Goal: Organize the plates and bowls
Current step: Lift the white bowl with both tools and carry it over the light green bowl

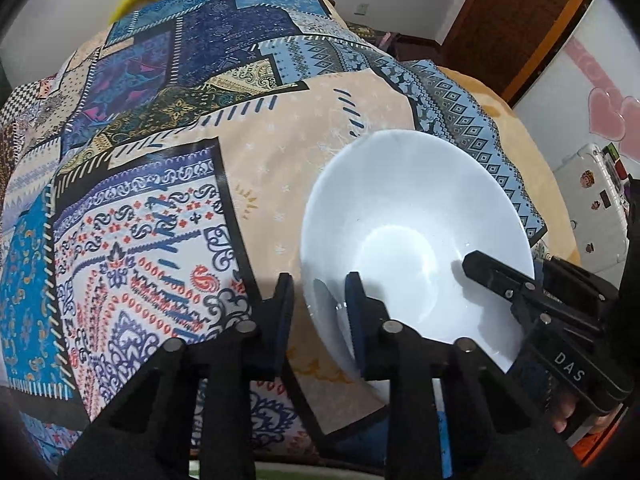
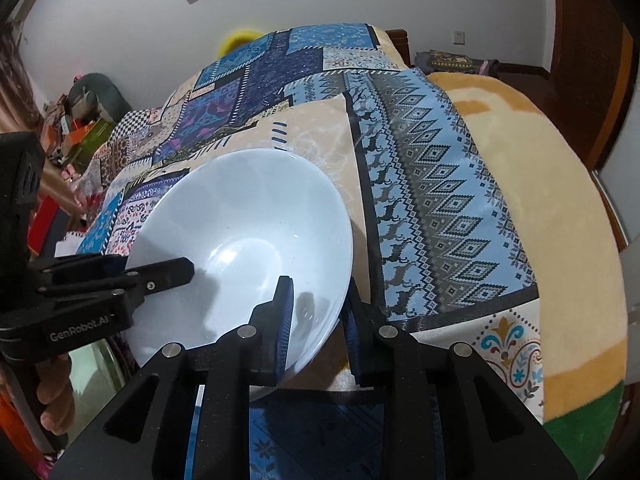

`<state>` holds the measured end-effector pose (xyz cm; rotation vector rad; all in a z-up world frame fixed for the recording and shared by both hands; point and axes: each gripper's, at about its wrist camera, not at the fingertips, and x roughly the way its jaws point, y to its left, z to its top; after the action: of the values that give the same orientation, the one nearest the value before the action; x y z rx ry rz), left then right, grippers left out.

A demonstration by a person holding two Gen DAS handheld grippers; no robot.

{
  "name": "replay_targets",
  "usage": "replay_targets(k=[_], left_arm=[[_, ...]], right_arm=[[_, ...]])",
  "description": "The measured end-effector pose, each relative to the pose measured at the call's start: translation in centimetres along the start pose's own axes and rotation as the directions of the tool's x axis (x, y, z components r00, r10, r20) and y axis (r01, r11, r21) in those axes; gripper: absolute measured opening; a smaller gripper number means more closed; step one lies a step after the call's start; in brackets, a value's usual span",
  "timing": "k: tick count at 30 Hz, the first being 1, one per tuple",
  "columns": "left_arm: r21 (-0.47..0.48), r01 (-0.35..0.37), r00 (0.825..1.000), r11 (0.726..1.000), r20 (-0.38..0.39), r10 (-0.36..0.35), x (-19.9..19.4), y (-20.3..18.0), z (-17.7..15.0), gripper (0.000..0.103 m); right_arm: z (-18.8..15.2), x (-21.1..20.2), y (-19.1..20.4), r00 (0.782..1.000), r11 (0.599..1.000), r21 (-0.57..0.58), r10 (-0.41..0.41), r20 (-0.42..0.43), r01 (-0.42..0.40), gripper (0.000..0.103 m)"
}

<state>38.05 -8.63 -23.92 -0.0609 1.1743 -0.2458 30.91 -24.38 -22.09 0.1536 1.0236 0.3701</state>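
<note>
A single white bowl [image 1: 400, 216] [image 2: 240, 208] is tilted over a bed spread with a patchwork cloth [image 1: 280, 140] [image 2: 420, 200]. My left gripper [image 1: 319, 300] [image 2: 154, 266] is shut on the bowl's left rim, one finger inside and one outside the wall. Across from it, my right gripper [image 2: 318, 300] [image 1: 516, 270] is clamped on the right rim the same way. The bowl's underside is hidden, so I cannot tell whether it rests on the cloth. No plates or other bowls are in view.
A yellow fleece blanket [image 2: 560, 200] covers the bed's right side. A white case with stickers [image 1: 596, 208] stands beyond the bed on the right, near a wooden door [image 1: 520, 20]. Cluttered boxes [image 2: 88, 120] sit at the far left. A hand [image 2: 52, 396] holds the left gripper's handle.
</note>
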Motion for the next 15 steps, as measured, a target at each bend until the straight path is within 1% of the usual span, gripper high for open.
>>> replay_targets(k=[3,6,15], left_arm=[[0.012,0.017,1.0,1.0,0.004,-0.017,0.2,-0.3,0.0,0.013],[0.027,-0.005,1.0,1.0,0.019,0.004,0.1,-0.6,-0.1,0.013],[0.038,-0.004,0.999,0.999,0.041,0.002,-1.2,-0.8,-0.9,0.013]], right_arm=[[-0.1,-0.1,0.1,1.0,1.0,-0.005,-0.003,0.01,0.003,0.02],[-0.1,-0.2,0.2,1.0,1.0,-0.011,-0.012,0.017,0.012,0.019],[-0.4,-1.3,0.6,0.999,1.0,-0.003,-0.014,0.029,0.014,0.018]])
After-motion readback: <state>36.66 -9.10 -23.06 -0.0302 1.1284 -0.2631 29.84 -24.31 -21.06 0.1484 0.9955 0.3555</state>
